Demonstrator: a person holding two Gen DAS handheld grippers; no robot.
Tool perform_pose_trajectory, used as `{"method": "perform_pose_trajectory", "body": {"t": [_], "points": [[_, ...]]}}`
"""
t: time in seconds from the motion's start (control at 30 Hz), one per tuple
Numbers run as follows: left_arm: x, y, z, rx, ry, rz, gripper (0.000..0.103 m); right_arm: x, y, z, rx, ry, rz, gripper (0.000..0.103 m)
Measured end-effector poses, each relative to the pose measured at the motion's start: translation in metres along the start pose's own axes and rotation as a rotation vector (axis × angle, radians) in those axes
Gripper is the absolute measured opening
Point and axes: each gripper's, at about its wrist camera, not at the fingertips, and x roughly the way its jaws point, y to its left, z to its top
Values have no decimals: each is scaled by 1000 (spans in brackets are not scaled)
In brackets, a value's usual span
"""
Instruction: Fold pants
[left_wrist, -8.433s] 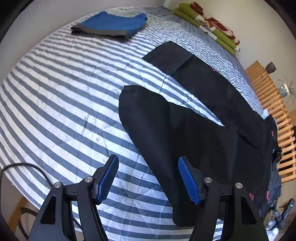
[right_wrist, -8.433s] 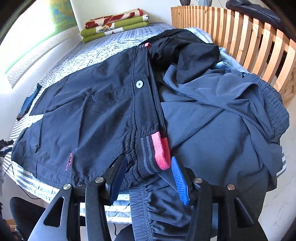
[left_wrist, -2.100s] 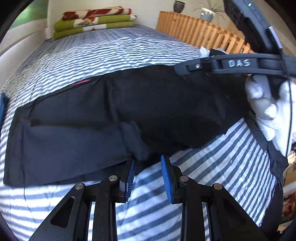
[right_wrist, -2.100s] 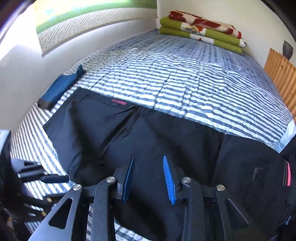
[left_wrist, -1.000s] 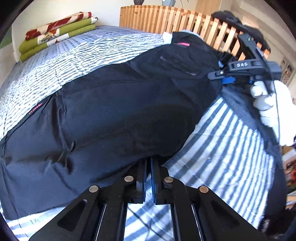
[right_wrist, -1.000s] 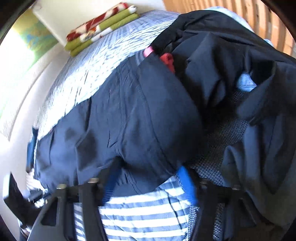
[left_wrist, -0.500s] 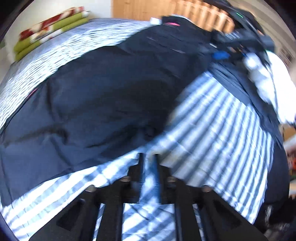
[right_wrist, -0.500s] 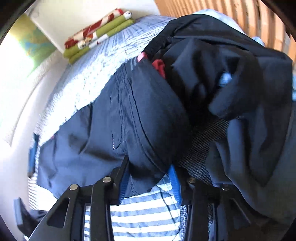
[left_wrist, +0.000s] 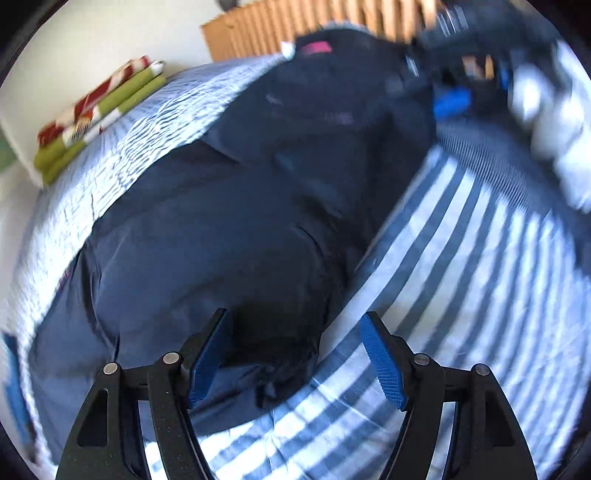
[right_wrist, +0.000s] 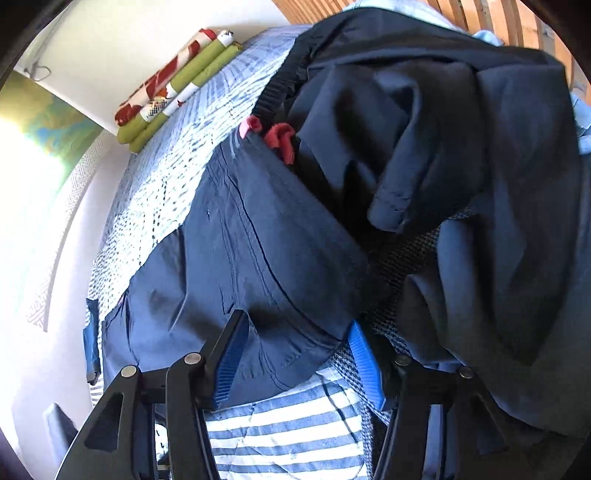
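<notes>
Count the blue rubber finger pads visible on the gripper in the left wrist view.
2. One blue ribbed pad sits lower left over the dark navy pants; the other sits lower right over the blue-and-white striped bedspread.

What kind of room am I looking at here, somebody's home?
Most likely a bedroom in a home. The dark pants lie spread on a bed with a blue-and-white striped quilt, folded green and red blankets are stacked by the wall, and a wooden slatted bed end stands behind.
</notes>
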Motion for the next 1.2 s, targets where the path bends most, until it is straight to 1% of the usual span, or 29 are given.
{"method": "perform_pose_trajectory", "body": {"t": [0.03,0.07,0.1,0.13,0.17,0.2,0.3,0.4,0.53,0.63,0.7,0.77,0.8,0.83,0.9,0.93,1.0,1.03,1.07,1.1,1.13,1.17,1.2], "points": [[0,-2,0,19,-24,-9,61,1,0,-1,8,5,11,51],[2,0,2,16,-10,-32,24,1,-1,0,13,1,16,43],[4,1,6,11,2,-25,12,0,-2,0,14,-4,17,36],[3,3,9,12,5,-37,11,-1,-2,1,12,-5,21,34],[0,5,10,18,7,-50,9,-2,-1,2,15,-5,29,29],[-5,5,10,27,2,-51,9,-4,-1,2,22,-5,43,25],[-26,7,6,33,-18,-68,8,-16,5,-1,32,-27,66,22],[-51,9,1,10,-39,-98,7,-39,14,-11,4,-59,73,21],[-91,0,-17,0,-48,-151,8,-69,16,-35,-13,-59,60,21],[-116,-16,-31,-23,-46,-225,8,-95,16,-72,-71,-67,-6,20],[-126,-38,-43,-14,-39,-270,9,-116,10,-100,-84,-84,-47,20],[-130,-61,-54,-1,-12,-276,16,-132,-1,-126,-86,-104,-95,20],[-131,-67,-59,-12,0,-279,20,-135,-7,-135,-92,-96,-122,21],[-134,-69,-63,-33,8,-296,27,-134,-14,-143,-110,-64,-148,23],[-149,-63,-75,-92,-9,-320,27,-130,-32,-152,-127,6,-176,32],[-158,-53,-81,-119,-21,-312,27,-133,-42,-154,-108,17,-194,32],[-172,-30,-96,-178,-46,-283,31,-149,-50,-153,-98,-19,-216,33],[-177,-15,-105,-215,-55,-247,37,-160,-48,-152,-114,-67,-258,34],[-178,2,-113,-253,-54,-203,39,-171,-43,-149,-141,-132,-296,35],[-177,21,-120,-297,-45,-157,39,-182,-33,-146,-178,-186,-310,35],[-173,42,-127,-342,-31,-106,39,-189,-20,-142,-219,-217,-287,35],[-169,64,-132,-389,-24,-62,39,-191,-4,-137,-258,-226,-245,35],[-163,83,-137,-439,-19,-35,39,-187,11,-133,-303,-216,-202,35]]}}
